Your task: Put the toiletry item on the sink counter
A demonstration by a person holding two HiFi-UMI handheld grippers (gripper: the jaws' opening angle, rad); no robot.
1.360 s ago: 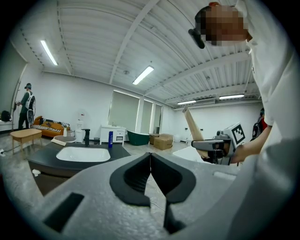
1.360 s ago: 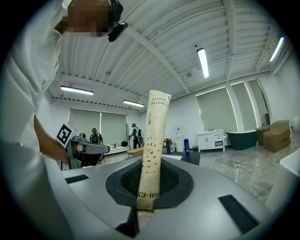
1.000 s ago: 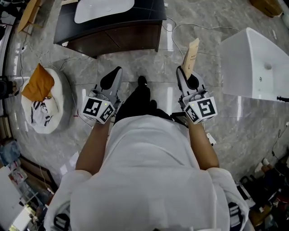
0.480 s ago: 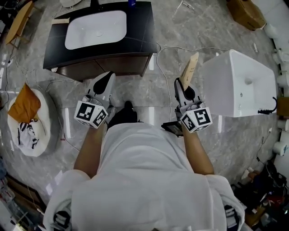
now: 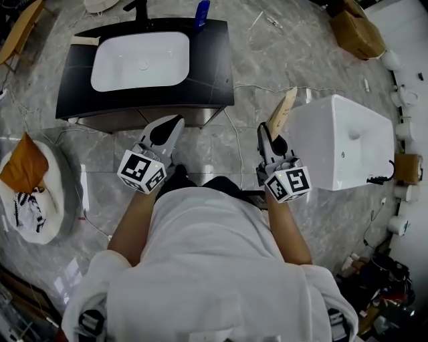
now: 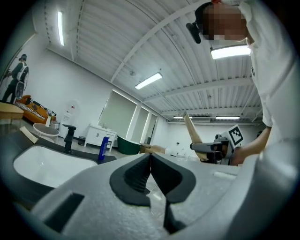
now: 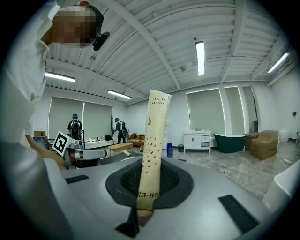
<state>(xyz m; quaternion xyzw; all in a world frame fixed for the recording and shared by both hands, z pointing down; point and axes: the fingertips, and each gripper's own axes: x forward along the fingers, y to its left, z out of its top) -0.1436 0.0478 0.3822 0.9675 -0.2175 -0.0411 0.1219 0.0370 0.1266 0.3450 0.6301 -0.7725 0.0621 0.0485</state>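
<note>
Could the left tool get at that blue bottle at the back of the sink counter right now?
Probably, with a lean forward. The left tool, shut and empty, sits by the counter's front edge; the bottle stands at its far edge, with nothing standing between them.

Open floor (image 5: 214,143) lies between you and the sink counter (image 5: 212,67); its right strip is bare. Basin (image 5: 140,61) fills the middle; faucet (image 5: 139,9) and blue bottle (image 5: 202,15) line the back. White fixture (image 5: 341,140) crowds your right.
</note>
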